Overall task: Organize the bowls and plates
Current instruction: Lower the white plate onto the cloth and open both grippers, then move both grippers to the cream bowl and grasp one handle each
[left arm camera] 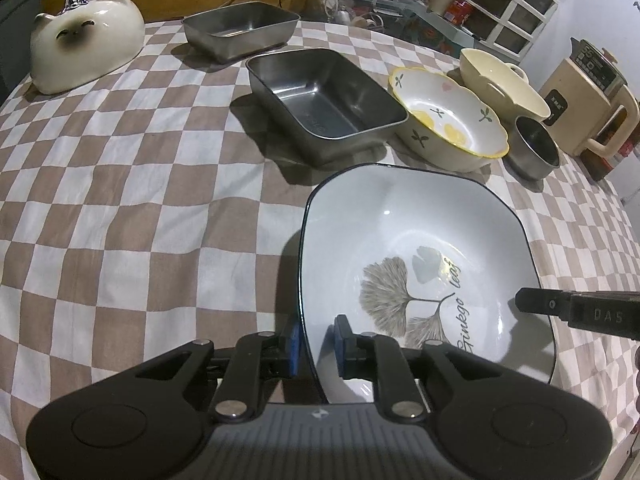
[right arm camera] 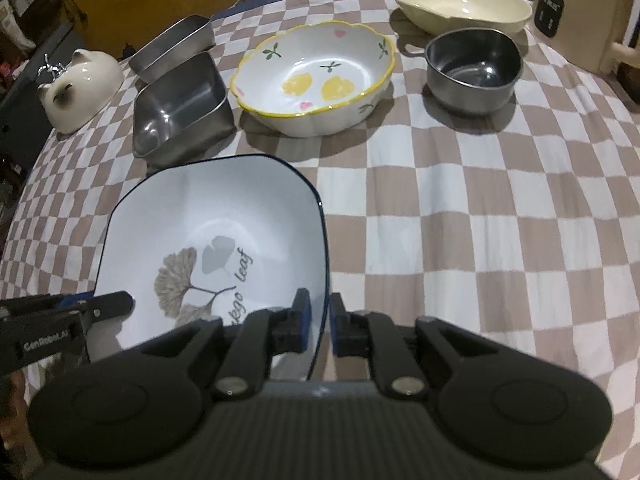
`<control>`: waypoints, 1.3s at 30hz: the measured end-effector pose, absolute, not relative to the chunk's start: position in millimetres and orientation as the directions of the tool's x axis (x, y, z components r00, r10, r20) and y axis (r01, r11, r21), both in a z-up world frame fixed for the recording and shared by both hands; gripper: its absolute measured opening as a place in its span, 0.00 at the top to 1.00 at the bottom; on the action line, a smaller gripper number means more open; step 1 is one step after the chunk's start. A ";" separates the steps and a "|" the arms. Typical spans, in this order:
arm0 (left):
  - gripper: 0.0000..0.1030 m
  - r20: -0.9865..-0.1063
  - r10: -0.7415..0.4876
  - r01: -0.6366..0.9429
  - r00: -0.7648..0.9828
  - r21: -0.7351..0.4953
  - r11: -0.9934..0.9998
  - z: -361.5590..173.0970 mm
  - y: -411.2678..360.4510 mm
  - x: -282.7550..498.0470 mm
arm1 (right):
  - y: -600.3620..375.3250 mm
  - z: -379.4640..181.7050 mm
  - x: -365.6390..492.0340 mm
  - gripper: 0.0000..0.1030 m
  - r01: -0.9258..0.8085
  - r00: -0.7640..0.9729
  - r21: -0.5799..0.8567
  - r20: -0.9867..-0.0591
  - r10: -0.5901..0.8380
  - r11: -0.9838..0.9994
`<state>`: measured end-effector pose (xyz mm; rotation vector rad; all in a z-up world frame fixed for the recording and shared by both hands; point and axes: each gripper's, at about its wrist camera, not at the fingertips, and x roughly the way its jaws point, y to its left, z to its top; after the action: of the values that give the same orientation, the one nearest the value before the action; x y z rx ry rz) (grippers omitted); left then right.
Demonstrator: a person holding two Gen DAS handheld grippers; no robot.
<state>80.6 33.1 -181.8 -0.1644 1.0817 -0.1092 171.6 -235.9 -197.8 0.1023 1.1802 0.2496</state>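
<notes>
The square white ginkgo-leaf bowl with a dark rim [left arm camera: 420, 264] is gripped on opposite edges: its left rim is pinched between the blue pads of the left tongs [left arm camera: 316, 346], its right rim between those of the right tongs [right arm camera: 319, 326]. Whether the bowl rests on the brown-and-white checked cloth of the worktop [left arm camera: 140, 200] or is raised cannot be told, as its underside is hidden. The bowl's near edge is covered by the tong bodies in both views, and part of its lettering is cut off.

Beyond the tongs a rectangular steel tray [left arm camera: 324, 104], a scalloped white bowl with yellow rim and lemon print [left arm camera: 448, 114], a small round steel bowl [left arm camera: 536, 146] and a cream handled dish [left arm camera: 500, 80] are set out; a second steel tray [left arm camera: 240, 28] lies farther back. A cream cat-shaped ceramic piece [left arm camera: 86, 36] sits far left. A beige appliance [left arm camera: 588, 96] at the far right is cut by the frame edge, and the clutter behind the worktop is too blurred to identify.
</notes>
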 end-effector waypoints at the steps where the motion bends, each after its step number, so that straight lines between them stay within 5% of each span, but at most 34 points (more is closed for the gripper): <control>1: 0.80 -0.869 -0.173 0.011 0.463 -0.189 0.982 -181.9 33.5 80.4 | -236.5 -198.1 170.0 0.87 -0.135 0.359 0.211 -0.900 0.246 0.968; 9: 0.62 -0.868 -0.183 0.034 0.461 -0.189 0.981 -180.9 32.8 75.0 | -241.3 -198.9 160.1 0.77 -0.099 0.373 0.219 -0.896 0.240 0.971; 13: 0.37 -0.867 -0.182 0.046 0.464 -0.182 0.982 -178.1 32.5 71.6 | -238.2 -196.4 152.1 0.73 -0.105 0.383 0.195 -0.897 0.221 0.975; 15: 0.30 -0.863 -0.181 0.052 0.471 -0.178 0.983 -175.5 32.3 69.7 | -236.7 -195.0 147.0 0.59 -0.116 0.386 0.180 -0.898 0.212 0.977; 23: 0.06 -0.854 -0.186 0.074 0.485 -0.172 0.982 -164.3 31.0 59.8 | -250.3 -186.6 132.5 0.35 -0.083 0.431 0.196 -0.877 0.213 0.977; 32: 0.00 -0.840 -0.150 0.029 0.522 -0.159 0.987 -148.2 29.1 50.3 | -257.9 -172.8 122.5 0.00 -0.125 0.474 0.182 -0.853 0.220 0.975; 39: 0.00 -0.828 -0.105 0.002 0.551 -0.124 0.992 -136.9 11.7 47.5 | -275.5 -158.5 121.7 0.00 -0.173 0.526 0.201 -0.809 0.263 0.964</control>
<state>47.5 11.7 -136.9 -0.1129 0.9862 -0.0634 121.7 -275.5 -158.5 0.1000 0.9833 0.2607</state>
